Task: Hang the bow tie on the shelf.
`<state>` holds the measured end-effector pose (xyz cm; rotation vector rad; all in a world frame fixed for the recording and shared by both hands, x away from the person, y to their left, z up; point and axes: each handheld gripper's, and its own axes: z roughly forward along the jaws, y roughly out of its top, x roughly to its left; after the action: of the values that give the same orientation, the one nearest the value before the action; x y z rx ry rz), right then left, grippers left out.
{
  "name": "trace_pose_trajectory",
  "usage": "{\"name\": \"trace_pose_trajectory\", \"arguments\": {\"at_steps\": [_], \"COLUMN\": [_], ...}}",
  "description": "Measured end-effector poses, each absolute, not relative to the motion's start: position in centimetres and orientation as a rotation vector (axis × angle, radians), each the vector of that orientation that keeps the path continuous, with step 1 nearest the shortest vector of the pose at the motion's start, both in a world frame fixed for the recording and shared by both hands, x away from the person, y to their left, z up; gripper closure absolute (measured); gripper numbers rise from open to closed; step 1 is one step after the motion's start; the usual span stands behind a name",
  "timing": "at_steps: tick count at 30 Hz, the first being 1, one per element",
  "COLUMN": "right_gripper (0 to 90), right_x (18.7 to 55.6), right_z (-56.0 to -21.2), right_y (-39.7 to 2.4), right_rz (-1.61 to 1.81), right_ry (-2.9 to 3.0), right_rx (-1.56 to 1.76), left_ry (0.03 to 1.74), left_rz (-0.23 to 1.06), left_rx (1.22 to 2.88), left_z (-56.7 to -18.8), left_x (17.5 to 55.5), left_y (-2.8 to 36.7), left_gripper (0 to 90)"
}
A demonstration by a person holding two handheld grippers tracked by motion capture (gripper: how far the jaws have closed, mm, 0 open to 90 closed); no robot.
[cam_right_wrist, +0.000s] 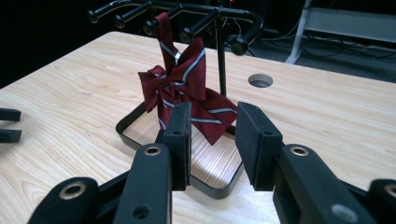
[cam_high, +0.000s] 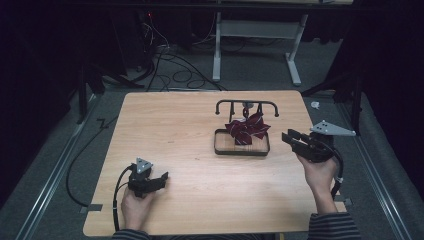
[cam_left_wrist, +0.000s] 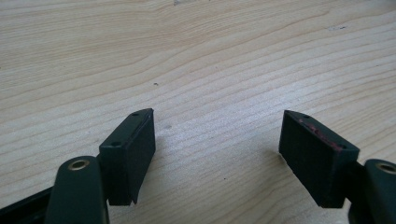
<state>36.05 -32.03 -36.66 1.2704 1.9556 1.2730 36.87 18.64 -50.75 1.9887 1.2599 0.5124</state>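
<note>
A dark red bow tie (cam_high: pixel 247 129) (cam_right_wrist: pixel 182 88) with pale stripes hangs by its strap from a peg of a black rack (cam_high: pixel 246 104) (cam_right_wrist: pixel 219 14). The rack stands in a black-rimmed tray base (cam_high: pixel 241 151) (cam_right_wrist: pixel 126 135) on the right half of the table. My right gripper (cam_high: pixel 291 138) (cam_right_wrist: pixel 212 121) is held just right of the tray, aimed at the tie. It is open with nothing between its jaws, and the tie lies beyond them. My left gripper (cam_high: pixel 161 179) (cam_left_wrist: pixel 217 135) rests low at the front left, open over bare wood.
The wooden table (cam_high: pixel 175 130) has a round hole (cam_right_wrist: pixel 260 80) beyond the rack. On the floor behind it lie cables (cam_high: pixel 170 70) and stands a white table frame (cam_high: pixel 255 30). The left gripper's jaws (cam_right_wrist: pixel 9 123) show at the left edge of the right gripper view.
</note>
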Motion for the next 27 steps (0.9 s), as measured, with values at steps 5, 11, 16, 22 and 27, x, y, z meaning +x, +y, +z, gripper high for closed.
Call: {"name": "trace_pose_trajectory", "arguments": {"at_steps": [5, 11, 16, 22, 27], "right_gripper": [68.3, 68.1, 68.0, 68.0, 67.9], "right_x": [35.7, 35.1, 34.5, 34.0, 33.5], "right_z": [-37.0, -37.5, -38.1, -38.6, -39.1], "right_y": [-32.2, -32.7, -33.2, -33.6, -33.7], "right_rz": [1.273, 1.289, 1.311, 1.322, 1.316], "right_ry": [1.96, 1.95, 1.933, 1.923, 1.923], "right_rx": [1.272, 1.299, 1.327, 1.342, 1.349], "left_ry": [1.259, 1.259, 1.259, 1.259, 1.26], "left_rz": [0.513, 0.518, 0.518, 0.517, 0.517], "left_rx": [1.991, 1.993, 1.993, 1.993, 1.992], "left_z": [-50.8, -50.8, -50.8, -50.8, -50.8], "left_x": [36.9, 36.9, 36.9, 36.9, 36.9], "left_y": [18.6, 18.5, 18.5, 18.6, 18.6], "left_gripper": [27.8, 27.9, 27.9, 27.8, 27.8]}}
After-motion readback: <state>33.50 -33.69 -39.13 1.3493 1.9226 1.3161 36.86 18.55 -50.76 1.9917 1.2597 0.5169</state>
